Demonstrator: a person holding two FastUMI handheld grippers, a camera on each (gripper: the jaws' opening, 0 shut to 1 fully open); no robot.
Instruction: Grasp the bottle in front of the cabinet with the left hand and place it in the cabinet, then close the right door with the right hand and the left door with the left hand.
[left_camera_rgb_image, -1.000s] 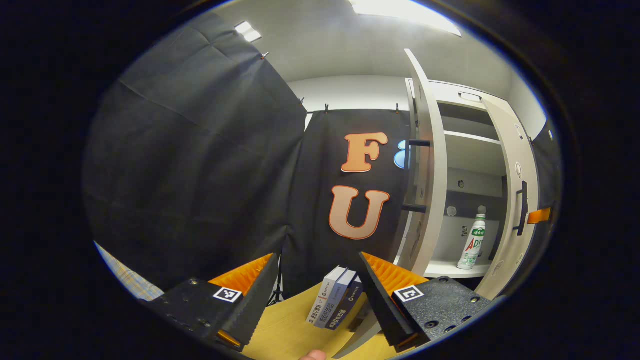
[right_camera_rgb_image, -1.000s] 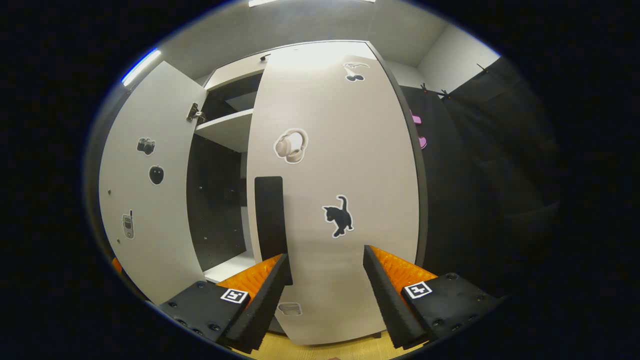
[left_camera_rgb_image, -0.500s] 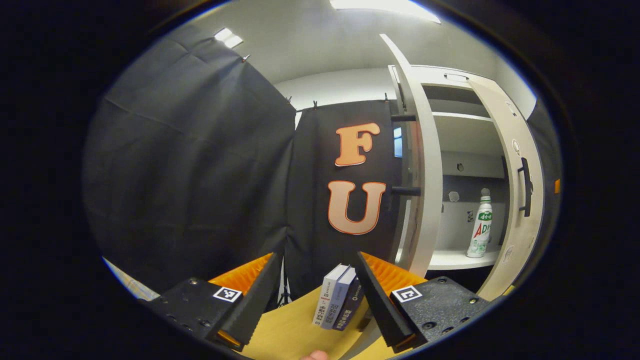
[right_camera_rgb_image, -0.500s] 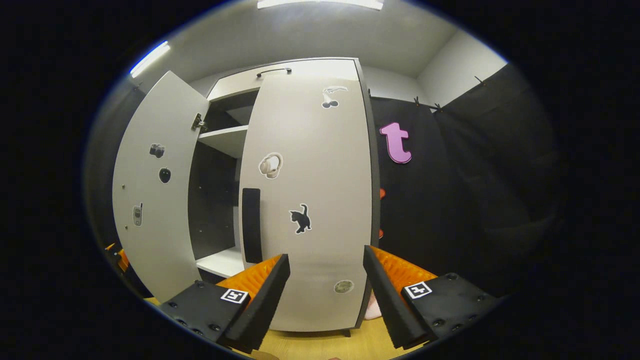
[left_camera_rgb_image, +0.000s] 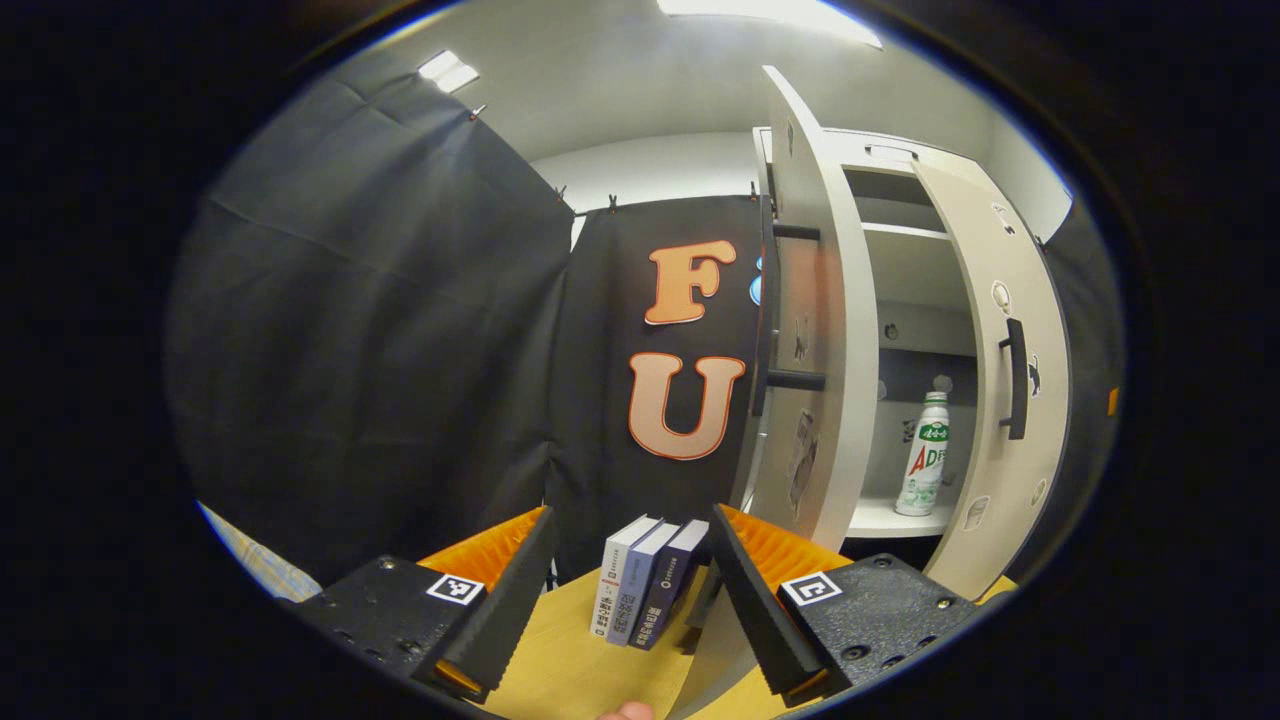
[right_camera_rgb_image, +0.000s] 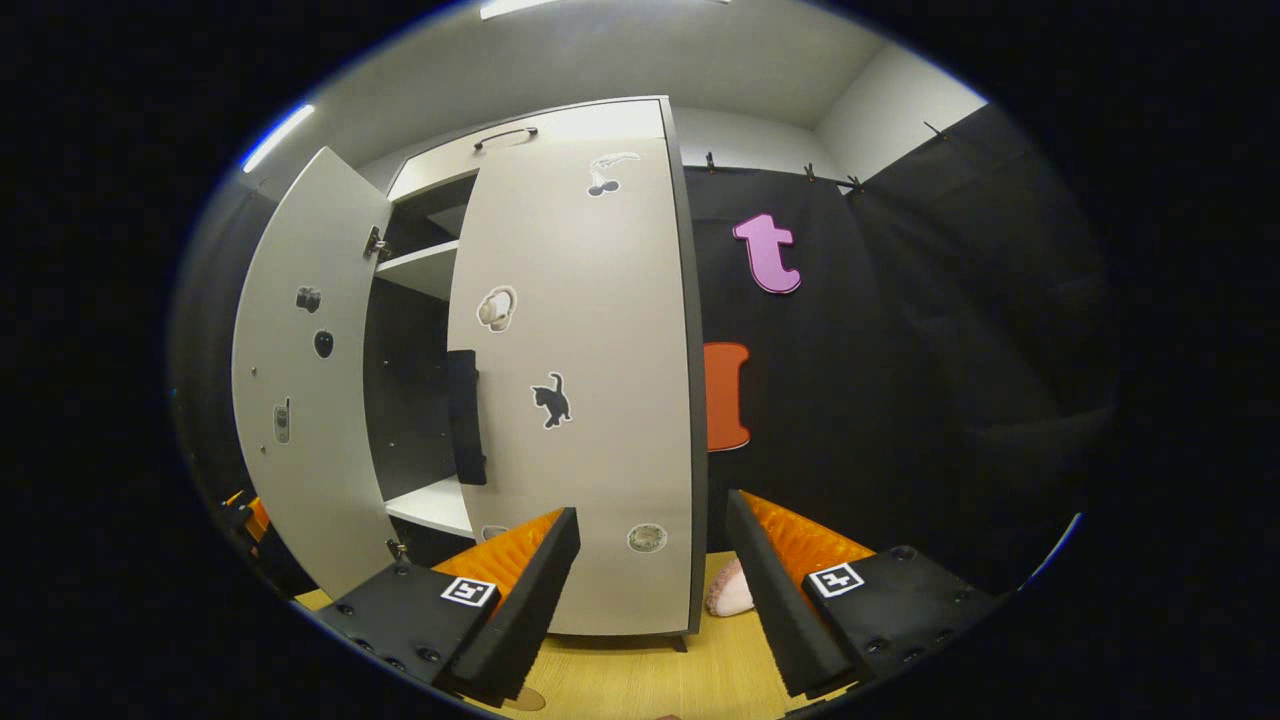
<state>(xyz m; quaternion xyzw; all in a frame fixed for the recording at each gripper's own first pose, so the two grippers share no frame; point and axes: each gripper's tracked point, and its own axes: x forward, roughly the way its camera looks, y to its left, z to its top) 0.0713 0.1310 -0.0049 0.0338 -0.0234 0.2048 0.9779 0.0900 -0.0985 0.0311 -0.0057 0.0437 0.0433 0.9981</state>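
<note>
bottle (left_camera_rgb_image: 922, 455) upright on cabinet shelf (left_camera_rgb_image: 885, 518) | right door (right_camera_rgb_image: 580, 380) nearly shut | left door (left_camera_rgb_image: 810, 350) ajar | left claw (left_camera_rgb_image: 620, 590) spread, empty | right claw (right_camera_rgb_image: 650, 590) spread, empty

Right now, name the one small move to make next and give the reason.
Probably bring the open left gripper to the pale left cabinet door and push it shut: the white bottle already stands inside, the right cabinet door looks nearly closed, and the left one stands wide open.
</note>
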